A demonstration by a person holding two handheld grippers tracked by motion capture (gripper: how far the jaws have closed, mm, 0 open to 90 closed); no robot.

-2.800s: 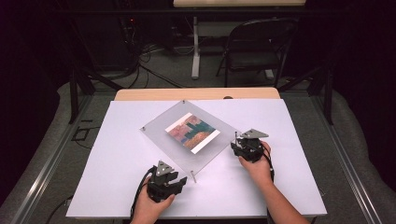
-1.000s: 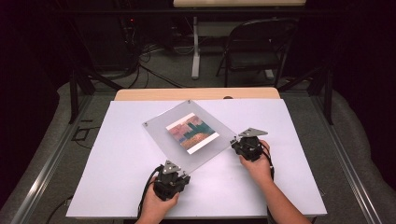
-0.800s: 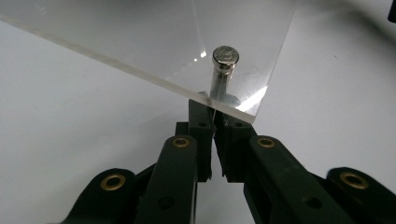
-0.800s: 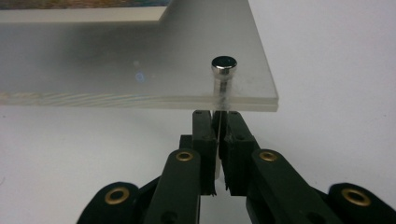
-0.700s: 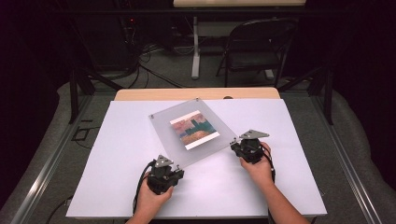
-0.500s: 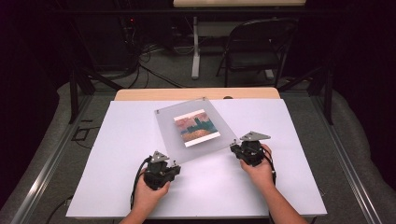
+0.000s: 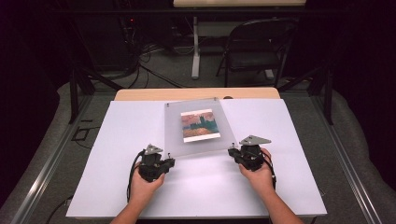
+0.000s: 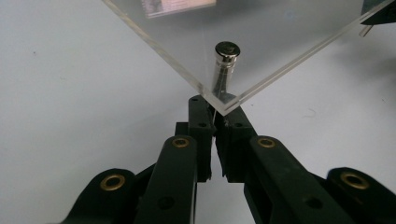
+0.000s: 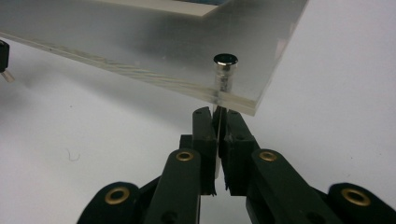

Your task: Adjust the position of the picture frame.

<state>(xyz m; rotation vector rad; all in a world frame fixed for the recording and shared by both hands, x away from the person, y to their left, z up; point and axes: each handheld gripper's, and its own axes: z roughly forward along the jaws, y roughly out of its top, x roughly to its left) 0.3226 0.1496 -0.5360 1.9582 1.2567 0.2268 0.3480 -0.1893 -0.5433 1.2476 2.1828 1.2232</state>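
A clear acrylic picture frame (image 7: 198,140) holding a small painted landscape print (image 7: 200,125) is held above the white table, its edges square to the table. My left gripper (image 7: 169,162) is at its near left corner and my right gripper (image 7: 232,152) at its near right corner. In the left gripper view the left gripper (image 8: 215,120) is shut on a thin metal pin under the frame corner, below a silver standoff (image 8: 227,65). In the right gripper view the right gripper (image 9: 218,123) is shut on the pin beneath the other silver standoff (image 9: 225,70).
The white tabletop (image 7: 116,154) stretches to both sides of the frame, with a wooden strip (image 7: 140,94) along its far edge. A dark folding chair (image 7: 257,46) and cables lie on the floor beyond the table.
The frame has turned clockwise from a diamond position to square with the table and shifted a little away. My left gripper swung left with its corner; the right gripper shifted slightly.
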